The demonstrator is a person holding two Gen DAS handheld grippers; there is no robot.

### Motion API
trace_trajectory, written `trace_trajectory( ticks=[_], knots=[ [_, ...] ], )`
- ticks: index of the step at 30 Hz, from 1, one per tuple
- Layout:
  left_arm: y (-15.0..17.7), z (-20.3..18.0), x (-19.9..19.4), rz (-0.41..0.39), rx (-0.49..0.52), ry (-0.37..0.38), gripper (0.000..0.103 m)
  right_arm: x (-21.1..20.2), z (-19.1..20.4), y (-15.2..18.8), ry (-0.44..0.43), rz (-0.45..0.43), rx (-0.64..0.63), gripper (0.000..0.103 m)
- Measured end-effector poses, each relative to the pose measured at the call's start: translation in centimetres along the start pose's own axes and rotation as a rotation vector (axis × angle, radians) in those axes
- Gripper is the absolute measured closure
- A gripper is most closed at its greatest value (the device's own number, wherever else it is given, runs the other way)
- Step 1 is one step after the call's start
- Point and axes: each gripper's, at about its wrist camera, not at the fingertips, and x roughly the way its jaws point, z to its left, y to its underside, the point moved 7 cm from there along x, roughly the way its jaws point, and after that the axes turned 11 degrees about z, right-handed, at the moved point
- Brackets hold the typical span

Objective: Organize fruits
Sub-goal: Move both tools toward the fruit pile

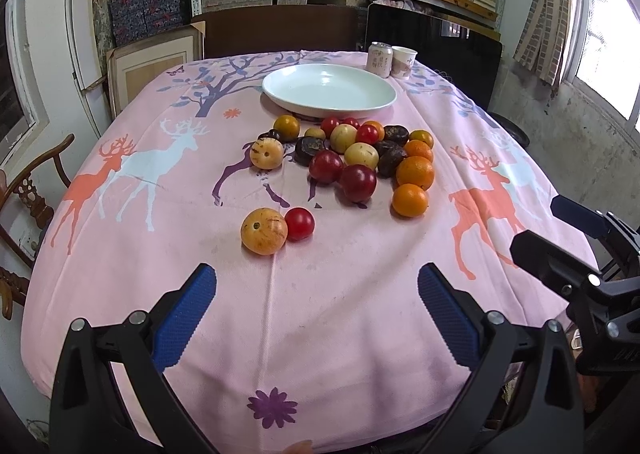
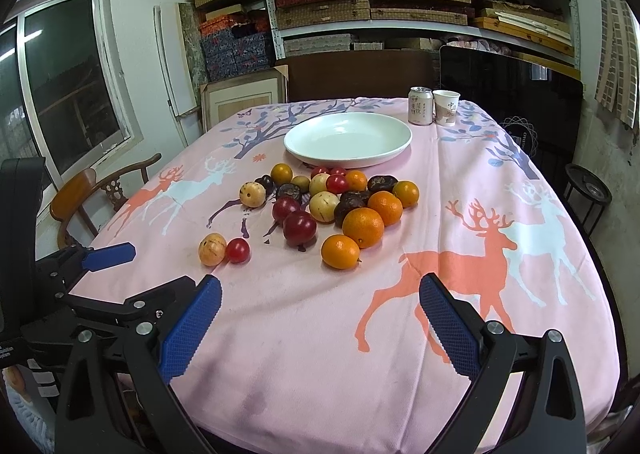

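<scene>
- The task looks to be at its very start: the white plate [image 1: 372,104] at the far side of the desk [image 1: 320,334] holds nothing, and all the fruit [image 1: 352,152] lies loose on the pink deer-print cloth just in front of it.
- The left gripper [image 1: 317,312] hangs over the near edge of the desk with its blue pads spread wide and nothing between them.
- The right gripper [image 2: 320,324] is likewise wide apart and empty, beside the left one and well short of the fruit.
- Two pieces sit apart from the pile, nearest the left gripper: a yellow fruit [image 1: 264,231] touching a small red fruit [image 1: 299,223].
- The nearest orange [image 2: 340,251] lies ahead of the right gripper.
- The next move probably calls for reaching forward, bracketing one of these near pieces and closing gently, since round fruit can roll away.
- Hard to make out: the kinds of the dark fruits [image 1: 309,150] in the pile, and how many lie behind the front ones.
- The print on the can [image 2: 420,106] and the paper cup [image 2: 446,107] is too small to read.
</scene>
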Motion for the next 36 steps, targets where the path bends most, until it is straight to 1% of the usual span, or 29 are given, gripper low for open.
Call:
trace_trajectory(
  ticks=[4,22,34,36],
  knots=[
    [0.0,0.1,0.3,0.01,-0.006,0.005,0.004,0.2,0.1,-0.1,0.015,0.007,-0.008,0.003],
    [0.2,0.2,0.8,0.021,-0.013,0.002,0.004,0.3,0.1,0.0,0.022,0.014,-0.006,0.003],
    [0.4,1.6,3.9,0.08,-0.055,0.011,0.004,2.3,-0.8,0.5,0.04,0.054,0.0,0.003],
    [0.3,1.9,4.5,0.084,-0.06,0.014,0.004,2.5,-1.3,0.4,0.044,0.037,0.002,0.003]
  ],
)
